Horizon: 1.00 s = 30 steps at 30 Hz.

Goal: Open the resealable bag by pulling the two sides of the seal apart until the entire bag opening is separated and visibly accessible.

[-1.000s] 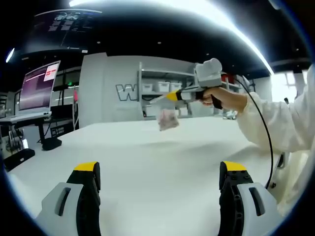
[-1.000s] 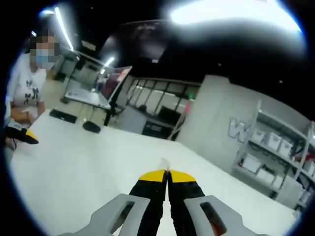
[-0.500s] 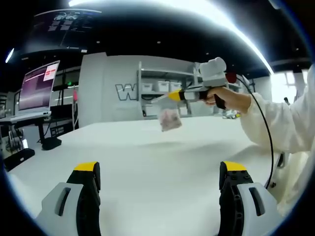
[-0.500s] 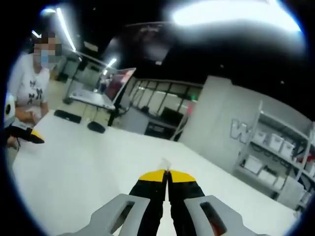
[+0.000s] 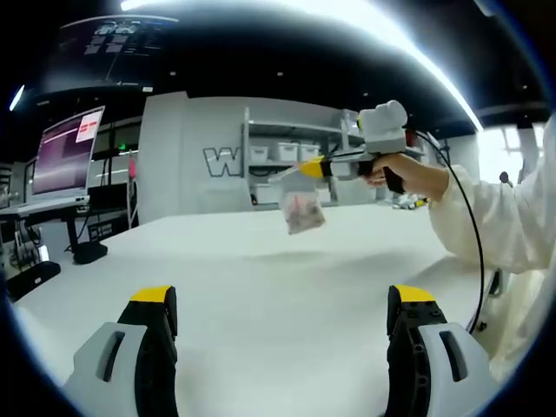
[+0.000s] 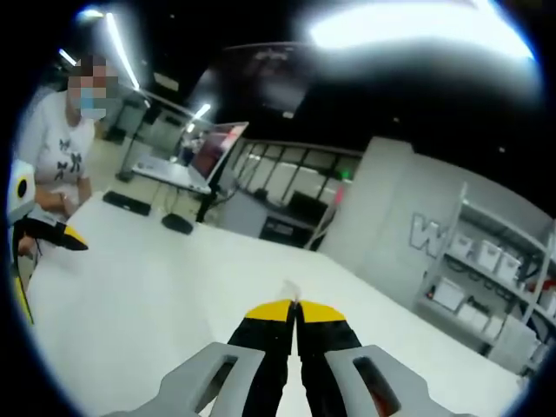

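A small clear resealable bag [image 5: 302,209] with pinkish contents hangs in the air above the white table [image 5: 261,269]. My right gripper [image 5: 307,169], held by a hand in a white sleeve, is shut on the bag's top edge. In the right gripper view the black jaws with yellow tips [image 6: 295,309] are pressed together, and a sliver of clear plastic [image 6: 290,289] pokes out past them. My left gripper [image 5: 282,297] stands open low over the table, nearer than the bag, with nothing between its jaws. It also appears at the left edge of the right gripper view [image 6: 48,234].
A monitor on a stand [image 5: 68,153] stands at the table's far left. Shelves with white bins [image 5: 287,155] line the back wall. A keyboard [image 6: 127,203] and a mouse [image 6: 178,223] lie near the far edge. A person in a white shirt [image 6: 52,148] is at the left.
The right gripper with the hanging bag has drifted slightly right and up. The left gripper has not moved and is still open.
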Motion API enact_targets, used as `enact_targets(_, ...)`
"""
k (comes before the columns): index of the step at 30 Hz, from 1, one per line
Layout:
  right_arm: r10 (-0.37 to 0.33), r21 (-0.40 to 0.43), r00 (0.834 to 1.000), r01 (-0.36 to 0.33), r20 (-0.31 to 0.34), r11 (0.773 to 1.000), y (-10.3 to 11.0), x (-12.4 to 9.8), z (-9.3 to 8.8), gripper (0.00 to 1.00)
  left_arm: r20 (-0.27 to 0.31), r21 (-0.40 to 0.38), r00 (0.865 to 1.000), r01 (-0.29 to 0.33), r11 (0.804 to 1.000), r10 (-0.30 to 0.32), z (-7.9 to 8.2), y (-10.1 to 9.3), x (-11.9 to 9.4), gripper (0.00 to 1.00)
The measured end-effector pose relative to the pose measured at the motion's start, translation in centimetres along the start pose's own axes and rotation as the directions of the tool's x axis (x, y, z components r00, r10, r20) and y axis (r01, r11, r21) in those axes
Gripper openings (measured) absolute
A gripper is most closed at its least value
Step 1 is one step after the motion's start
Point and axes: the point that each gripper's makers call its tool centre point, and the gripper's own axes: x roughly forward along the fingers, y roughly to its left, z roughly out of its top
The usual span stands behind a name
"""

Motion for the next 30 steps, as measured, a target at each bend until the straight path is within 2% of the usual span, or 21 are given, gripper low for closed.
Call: enact_targets(30, 0.006, 0.029, 1.0, -0.007, 0.018, 1.0, 1.1, -2.2, -0.7, 0.0, -0.006, 0.002, 1.0, 0.009, 1.0, -0.009, -0.1, -0.2, 0.3, 1.0)
